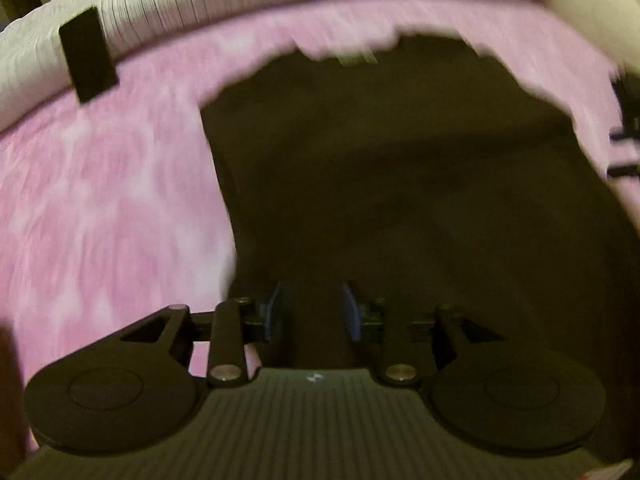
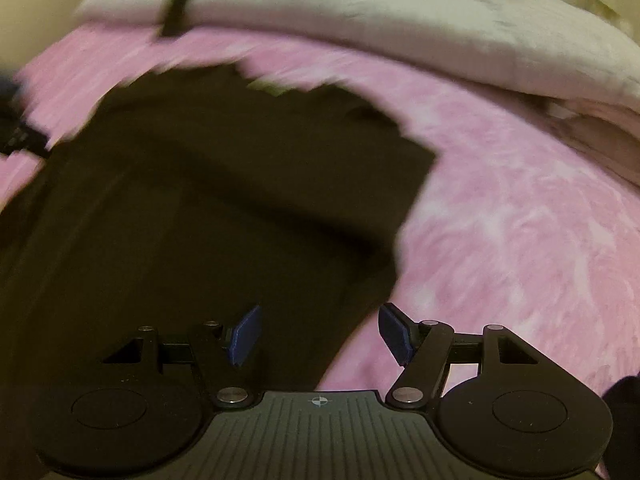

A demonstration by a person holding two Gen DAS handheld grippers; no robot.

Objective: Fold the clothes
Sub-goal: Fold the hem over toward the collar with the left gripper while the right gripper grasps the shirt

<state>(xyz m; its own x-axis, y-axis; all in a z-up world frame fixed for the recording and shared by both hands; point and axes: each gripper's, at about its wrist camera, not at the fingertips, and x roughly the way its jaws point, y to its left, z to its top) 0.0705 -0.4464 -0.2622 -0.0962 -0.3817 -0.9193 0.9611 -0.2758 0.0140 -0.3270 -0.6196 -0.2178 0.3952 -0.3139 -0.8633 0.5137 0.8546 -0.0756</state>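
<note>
We are working over a bed with a fluffy pink blanket (image 2: 500,208), a white duvet (image 2: 360,20) bunched along its far edge from ten to two o'clock. A small black object (image 1: 88,54) sits at the duvet's edge at about ten o'clock; the blur keeps us from naming it.

The dark garment (image 2: 224,184) lies spread flat on the blanket, with one clean straight edge at two o'clock in the right wrist view, so we judge one fold may already be laid. More folds look left to do.

Our left claw (image 1: 312,312) stands narrowly parted over the dark cloth, with nothing pinched that we can see. Our right claw (image 2: 320,334) gapes wide and empty at the garment's near edge.
</note>
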